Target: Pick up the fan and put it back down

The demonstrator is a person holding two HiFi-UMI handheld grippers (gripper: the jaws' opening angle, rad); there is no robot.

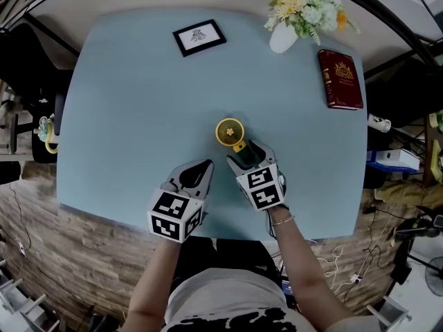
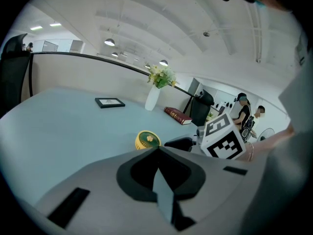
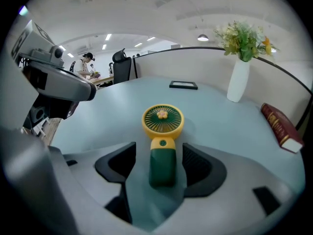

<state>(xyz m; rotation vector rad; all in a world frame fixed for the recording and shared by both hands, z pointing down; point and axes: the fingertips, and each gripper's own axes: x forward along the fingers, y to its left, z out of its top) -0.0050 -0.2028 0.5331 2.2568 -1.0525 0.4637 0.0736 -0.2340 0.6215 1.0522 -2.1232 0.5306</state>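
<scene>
A small hand fan [image 1: 230,131] with a yellow round head and dark green handle lies flat on the pale blue table [image 1: 124,116], near its front middle. In the right gripper view the fan [image 3: 163,131] points away from me, its handle between the jaws of my right gripper [image 3: 161,163]. A gap shows on each side of the handle, so the right gripper [image 1: 246,154] is open. My left gripper [image 1: 201,168] rests just left of the fan, its jaws together with nothing in them. From the left gripper [image 2: 159,153] view the fan [image 2: 147,140] lies just ahead.
A framed picture [image 1: 199,37] lies at the table's far side. A white vase of flowers [image 1: 284,37] stands at the far right, with a red book [image 1: 340,79] beside it. The table's front edge runs right under both grippers.
</scene>
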